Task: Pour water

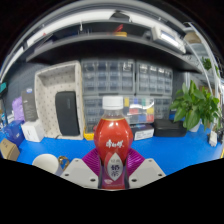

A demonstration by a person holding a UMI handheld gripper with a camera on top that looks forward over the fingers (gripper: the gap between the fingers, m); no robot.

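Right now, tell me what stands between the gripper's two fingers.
The red bottle with a white cap stands upright between the fingers of the gripper, seen in the gripper view.

Bright, even light falls from long ceiling strip lamps, which glare white overhead. The wide lens bends the room hard, so shelves and lamps curve into arcs toward the rim. The bottle up close looks slightly soft, with a pale sheen on its cap.

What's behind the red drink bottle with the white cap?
Behind the red plastic bottle with a white cap, held between the gripper fingers, stand grey drawer cabinets and a green potted plant. The bottle covers whatever is directly behind it.
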